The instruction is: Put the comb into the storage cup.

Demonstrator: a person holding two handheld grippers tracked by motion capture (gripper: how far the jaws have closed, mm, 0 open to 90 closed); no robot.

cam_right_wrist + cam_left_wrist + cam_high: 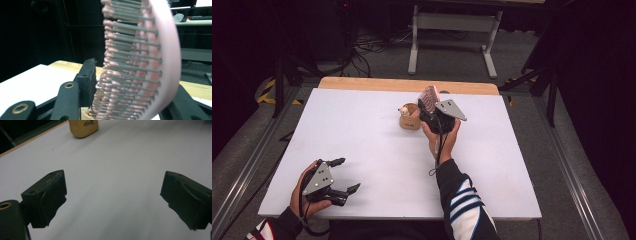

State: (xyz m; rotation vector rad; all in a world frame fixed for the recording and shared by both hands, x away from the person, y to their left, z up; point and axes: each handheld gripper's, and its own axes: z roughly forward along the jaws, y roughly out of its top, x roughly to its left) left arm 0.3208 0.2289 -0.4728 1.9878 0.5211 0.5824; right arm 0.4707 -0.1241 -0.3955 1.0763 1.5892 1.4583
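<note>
High view. A white, matte rectangular table top (377,150) with a pale wood strip along its far edge. The left gripper (346,175), black with a grey three-cornered plate, sits in the person's left hand (304,197) near the front left corner, jaws spread wide with nothing between them. The right gripper (428,106) is raised in the right hand (442,137) over the far middle of the table, clamped on a pink hairbrush (430,98) whose head stands above the jaws. Just beside it, on the left, a small tan rounded holder (409,120) stands on the table with a pale knob showing at its top. The right sleeve is dark with white stripes.

Left gripper view. Two blocky black jaws with worn, ragged rubber pads (51,201), well apart over bare white surface. The tan holder (83,128), smooth, round-cornered and bearing dark lettering, stands at the far edge.

Right gripper view. The hairbrush (162,57), a curved, smooth pink back carrying rows of thin grey pins tipped with pink balls, is held upright between the jaws; the left jaw's pad presses the bristle side, the other jaw sits behind the back.
</note>
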